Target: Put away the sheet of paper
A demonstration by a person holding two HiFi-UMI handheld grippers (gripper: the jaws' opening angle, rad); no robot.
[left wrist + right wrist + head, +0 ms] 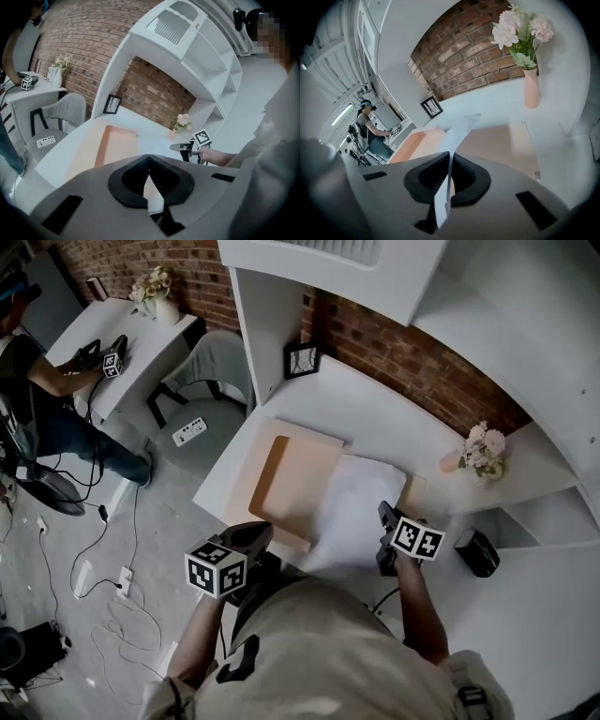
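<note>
- The white sheet of paper (361, 507) is pinched by its near edge in the closed jaws of the right gripper (451, 158). From the jaws it runs forward and upward, curling on edge, not lying flat.
- Ahead of the right jaws, the far part of the sheet lies over the flat peach-coloured folder or tray (291, 479), which rests open on the white surface (375, 418).
- The left gripper (149, 158) hangs at the near edge of the surface, well to the left of the sheet. Its jaws are together with nothing between them.
- Beyond and to the right of the right jaws stands a slim peach vase of pink flowers (530, 89), near the folder's far corner.
- Risks, as judged from here:
  - The grip is on a thin edge only, so a quick pull could tear the sheet or let it slip out.
  - The curl could fold into a crease if the sheet is pushed forward instead of laid down.
  - A wide swing to the right could knock the vase over.
  - With the left jaws idle, nothing steadies the folder, so it may slide.
</note>
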